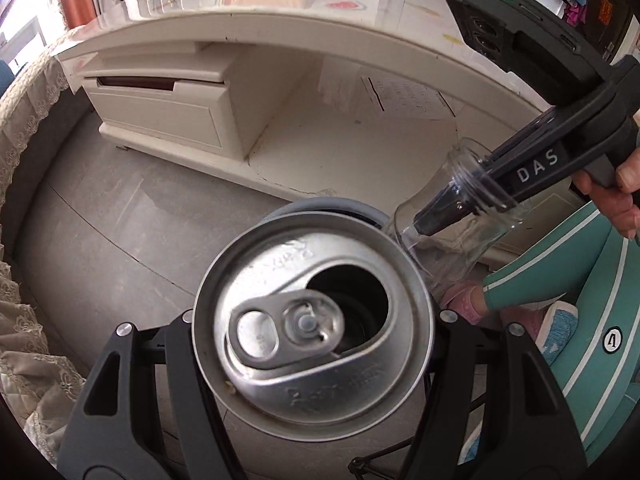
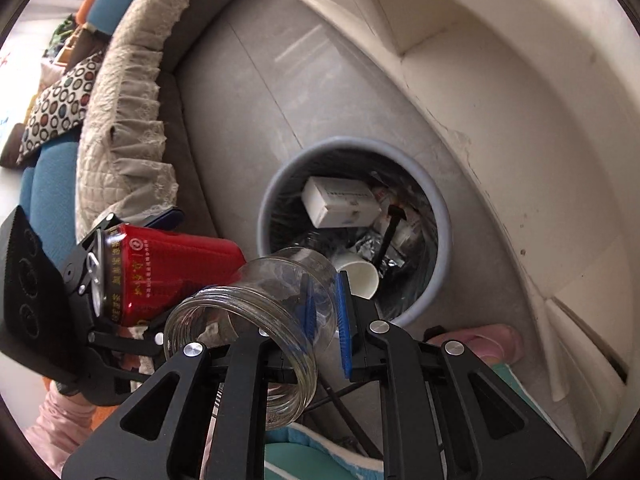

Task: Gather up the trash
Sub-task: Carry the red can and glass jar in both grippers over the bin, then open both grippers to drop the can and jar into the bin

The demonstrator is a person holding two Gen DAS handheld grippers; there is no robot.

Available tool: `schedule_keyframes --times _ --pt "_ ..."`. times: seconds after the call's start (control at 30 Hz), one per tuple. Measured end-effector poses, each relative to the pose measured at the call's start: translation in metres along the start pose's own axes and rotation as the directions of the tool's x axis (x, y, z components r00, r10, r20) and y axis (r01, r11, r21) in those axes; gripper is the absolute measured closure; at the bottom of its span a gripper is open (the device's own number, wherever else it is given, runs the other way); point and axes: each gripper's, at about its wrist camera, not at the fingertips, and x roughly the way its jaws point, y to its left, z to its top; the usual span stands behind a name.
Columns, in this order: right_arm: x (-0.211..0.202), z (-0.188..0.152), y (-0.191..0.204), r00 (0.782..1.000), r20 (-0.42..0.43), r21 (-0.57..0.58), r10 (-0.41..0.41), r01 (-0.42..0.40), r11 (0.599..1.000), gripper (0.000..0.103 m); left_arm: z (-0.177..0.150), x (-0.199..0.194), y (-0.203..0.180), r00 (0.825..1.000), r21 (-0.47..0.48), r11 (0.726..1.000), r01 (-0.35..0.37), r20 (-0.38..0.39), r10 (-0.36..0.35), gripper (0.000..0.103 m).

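Note:
An opened drink can, red on its side, is clamped between the fingers of my left gripper; its silver top with the pull tab faces the camera. My right gripper is shut on the wall of a clear plastic jar, one blue pad inside and one outside. In the left wrist view the jar hangs tilted from the right gripper, beside the can. Both hang just above and in front of a grey round bin, whose rim peeks out behind the can.
The bin holds a white box, a paper cup and foil. A white low cabinet stands behind it, and a lace-covered sofa to the side. A person's teal trouser legs and pink slipper are close by.

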Motion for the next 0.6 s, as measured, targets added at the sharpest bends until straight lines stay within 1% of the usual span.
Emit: schedule_keyframes --times 0.13,0.33,0.43,0.6 --pt "0.012 -0.001 -0.006 1.000 -0.014 0.014 -0.001 0.001 1.000 0.090 -0.005 0.016 0.004 0.999 -0.024 1.000 0.016 -0.030 -0.017 0.040" --pt "0.021 0.001 -0.012 0.999 -0.031 0.003 -0.035 0.035 0.999 0.090 -0.012 0.045 0.003 0.996 -0.019 1.000 0.019 -0.086 -0.021 0.040" --pt "0.024 0.002 -0.014 0.998 -0.039 0.001 -0.042 0.042 0.999 0.090 -0.015 0.051 0.004 0.995 -0.036 0.999 0.028 -0.095 -0.031 0.040" --pt "0.037 0.004 -0.019 0.997 -0.055 0.002 -0.059 0.059 0.998 0.090 -0.016 0.059 0.003 0.993 -0.033 0.999 0.037 -0.107 -0.040 0.040"
